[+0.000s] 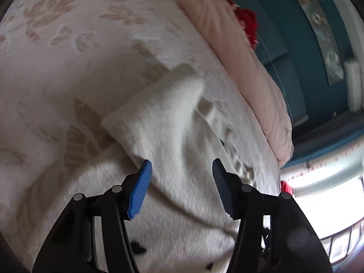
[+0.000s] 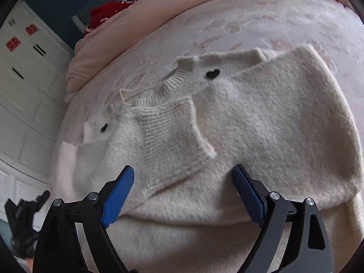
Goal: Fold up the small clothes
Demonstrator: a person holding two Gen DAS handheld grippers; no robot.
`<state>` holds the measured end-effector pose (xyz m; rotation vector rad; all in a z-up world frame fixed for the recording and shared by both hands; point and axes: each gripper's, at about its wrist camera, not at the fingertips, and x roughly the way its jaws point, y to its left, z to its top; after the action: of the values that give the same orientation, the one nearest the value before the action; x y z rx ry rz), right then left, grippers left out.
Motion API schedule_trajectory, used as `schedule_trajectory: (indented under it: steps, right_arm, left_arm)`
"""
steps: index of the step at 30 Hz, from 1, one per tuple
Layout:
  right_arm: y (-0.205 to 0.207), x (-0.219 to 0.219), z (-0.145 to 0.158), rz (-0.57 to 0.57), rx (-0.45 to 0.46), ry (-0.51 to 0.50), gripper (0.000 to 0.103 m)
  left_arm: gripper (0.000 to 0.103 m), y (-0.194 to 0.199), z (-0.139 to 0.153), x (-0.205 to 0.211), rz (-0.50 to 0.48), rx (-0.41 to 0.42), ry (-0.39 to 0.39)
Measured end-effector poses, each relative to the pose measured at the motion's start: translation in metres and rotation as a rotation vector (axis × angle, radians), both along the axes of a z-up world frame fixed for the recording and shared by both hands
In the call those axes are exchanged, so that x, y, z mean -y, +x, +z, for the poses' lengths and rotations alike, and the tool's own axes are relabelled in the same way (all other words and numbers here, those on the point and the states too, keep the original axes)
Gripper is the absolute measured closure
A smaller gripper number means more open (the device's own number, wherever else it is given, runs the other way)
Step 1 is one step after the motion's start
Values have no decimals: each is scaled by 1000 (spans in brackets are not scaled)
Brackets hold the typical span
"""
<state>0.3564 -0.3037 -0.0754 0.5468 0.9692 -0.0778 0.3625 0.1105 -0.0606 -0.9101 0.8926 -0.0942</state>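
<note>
A small cream fuzzy sweater (image 2: 250, 118) with black heart marks lies on the bed, neck toward the pink duvet. One sleeve is folded across the body, its ribbed cuff (image 2: 170, 134) lying just ahead of my right gripper (image 2: 183, 177), which is open and empty above the sweater. In the left wrist view the sweater (image 1: 163, 122) shows a folded corner sticking up. My left gripper (image 1: 182, 170) is open and empty, just above the fabric.
The bed has a pale floral blanket (image 1: 68, 56). A pink duvet (image 2: 159, 16) is bunched along its far edge with a red item (image 2: 107, 13) on it. White drawers (image 2: 27, 79) stand at the left. A window (image 1: 329, 204) is at the right.
</note>
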Motion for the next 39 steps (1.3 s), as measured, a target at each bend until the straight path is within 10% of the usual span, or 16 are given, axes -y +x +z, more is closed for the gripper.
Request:
schedule_trajectory:
  steps: [1, 3, 4, 11, 21, 27, 32, 39]
  right_arm:
    - [4, -6, 2, 12, 14, -15, 31]
    - [15, -14, 6, 46, 10, -10, 98]
    - [18, -15, 13, 55, 24, 23, 95]
    - [-19, 7, 136, 30, 407, -58, 96]
    - [-18, 47, 65, -34, 218, 53, 96]
    - [-47, 53, 99, -25, 388, 31, 96]
    - [-39, 77, -29, -62, 8, -1, 98]
    - [-45, 76, -8, -56, 127, -17, 97]
  left_arm:
    - [57, 6, -8, -6, 36, -27, -33]
    - [85, 11, -17, -15, 87, -47, -70]
    - [101, 12, -16, -18, 97, -48, -67]
    - [101, -3, 20, -16, 42, 62, -17]
    - [86, 8, -25, 6, 20, -101, -190]
    - [96, 26, 22, 5, 59, 30, 13]
    - [96, 19, -19, 19, 13, -80, 146]
    - [96, 17, -28, 21, -20, -64, 172]
